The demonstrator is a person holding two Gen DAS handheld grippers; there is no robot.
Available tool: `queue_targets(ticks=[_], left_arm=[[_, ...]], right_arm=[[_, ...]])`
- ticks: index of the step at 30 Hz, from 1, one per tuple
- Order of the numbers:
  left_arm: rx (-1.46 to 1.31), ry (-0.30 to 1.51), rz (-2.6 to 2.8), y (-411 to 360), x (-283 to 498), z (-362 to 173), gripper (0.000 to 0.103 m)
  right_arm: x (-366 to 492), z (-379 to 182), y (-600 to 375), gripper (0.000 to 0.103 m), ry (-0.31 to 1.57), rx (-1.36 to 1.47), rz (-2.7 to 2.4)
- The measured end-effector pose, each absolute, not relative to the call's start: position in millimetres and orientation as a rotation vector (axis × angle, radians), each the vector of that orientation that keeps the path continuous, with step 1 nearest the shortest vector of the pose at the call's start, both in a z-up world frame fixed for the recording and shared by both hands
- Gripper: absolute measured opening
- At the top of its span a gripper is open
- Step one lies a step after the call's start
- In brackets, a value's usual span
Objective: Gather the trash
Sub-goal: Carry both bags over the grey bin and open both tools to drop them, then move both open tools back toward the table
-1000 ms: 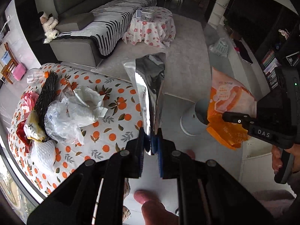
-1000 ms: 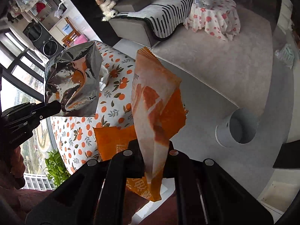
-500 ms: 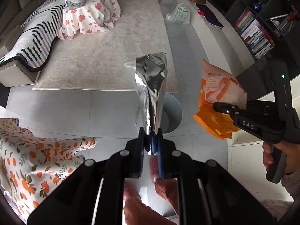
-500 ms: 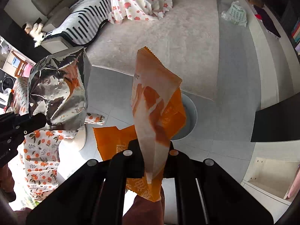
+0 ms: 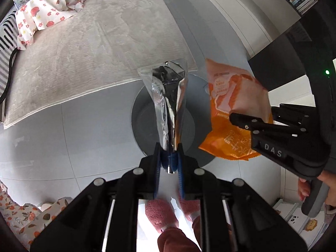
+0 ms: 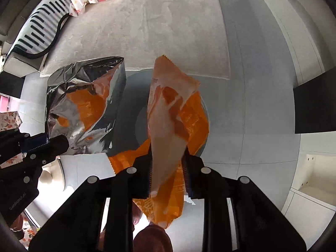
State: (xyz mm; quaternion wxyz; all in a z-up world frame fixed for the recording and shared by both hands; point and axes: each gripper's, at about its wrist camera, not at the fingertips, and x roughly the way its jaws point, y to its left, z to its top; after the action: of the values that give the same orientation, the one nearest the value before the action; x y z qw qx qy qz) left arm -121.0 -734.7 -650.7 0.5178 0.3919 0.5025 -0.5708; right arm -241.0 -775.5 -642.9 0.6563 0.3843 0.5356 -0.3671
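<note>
The grey bin (image 5: 147,130) sits on the tiled floor (image 5: 73,130) at mid-frame in the left wrist view, its round mouth open and seen from straight above. Both pieces of trash hang over it. The left tongs (image 5: 170,157) are closed narrow on the bottom edge of a silver foil bag (image 5: 168,96), which stands up across the centre of the bin's mouth. The right tongs (image 6: 168,168) are clamped on an orange snack bag (image 6: 170,126); in the left wrist view that bag sits right of centre, over the bin's right rim.

To do the drop well, I would judge the silver bag ready to let go as it hangs. The orange bag looks better shifted a little toward the centre of the mouth first, since part of it seems to overhang the rim. Both bags are light and flat and may flutter sideways, so lowering them close to the mouth before opening should help. Open fully, as foil can cling to the pads.

Around them: a pale rug (image 5: 94,42) fills the upper left and its edge lies just beside the bin. A cloth with red flowers (image 5: 48,6) is at the top left. Pink slippers (image 5: 161,216) stand at the bottom centre. Nothing blocks the mouth but the two bags themselves, close together.
</note>
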Motion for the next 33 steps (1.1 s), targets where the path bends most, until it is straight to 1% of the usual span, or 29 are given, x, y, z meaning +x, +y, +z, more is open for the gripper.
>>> queue_targets(ticks=[1,2,3,4,6,10,13,16,22,25,30,33], left_arm=[[0.940,1.194,-1.372,-739.8,-123.0,-659.5,0.030],[0.936,1.187,-1.372,-744.3,-122.5,-667.9,0.036],[0.932,1.186,-1.370,-747.9,-122.9,-674.8,0.047],[0.934,1.195,-1.373,-751.6,-123.2,-680.3,0.052],[0.957,1.198,-1.356,-757.5,-124.7,-687.4,0.056],[0.973,1.199,-1.346,-759.8,-123.4,-677.0,0.056],[0.982,1.190,-1.330,-750.8,-120.6,-652.8,0.056],[0.965,1.196,-1.304,-738.6,-110.1,-621.8,0.056],[0.887,1.180,-1.210,-699.0,-86.1,-536.8,0.061],[0.836,1.169,-1.135,-672.5,-72.1,-489.6,0.062],[0.708,1.184,-0.973,-612.0,-43.8,-414.1,0.066],[0.628,1.186,-0.858,-564.9,-29.0,-371.7,0.066]], right_arm=[[-241.5,-650.1,-776.6,0.045,1.216,0.879,-0.832],[-243.3,-653.0,-773.4,0.050,1.213,0.882,-0.838],[-245.0,-656.1,-772.8,0.054,1.210,0.883,-0.843],[-247.4,-658.3,-771.8,0.054,1.212,0.885,-0.845],[-250.7,-658.5,-770.4,0.054,1.220,0.887,-0.854],[-252.7,-640.4,-767.7,0.054,1.221,0.890,-0.874],[-250.6,-623.8,-770.8,0.054,1.219,0.886,-0.872],[-245.2,-594.4,-766.1,0.054,1.221,0.859,-0.855],[-218.0,-515.8,-751.8,0.054,1.237,0.726,-0.778],[-197.5,-471.7,-740.5,0.054,1.238,0.647,-0.714],[-152.3,-397.9,-703.5,0.054,1.226,0.515,-0.562],[-121.8,-355.6,-673.1,0.054,1.211,0.427,-0.439]])
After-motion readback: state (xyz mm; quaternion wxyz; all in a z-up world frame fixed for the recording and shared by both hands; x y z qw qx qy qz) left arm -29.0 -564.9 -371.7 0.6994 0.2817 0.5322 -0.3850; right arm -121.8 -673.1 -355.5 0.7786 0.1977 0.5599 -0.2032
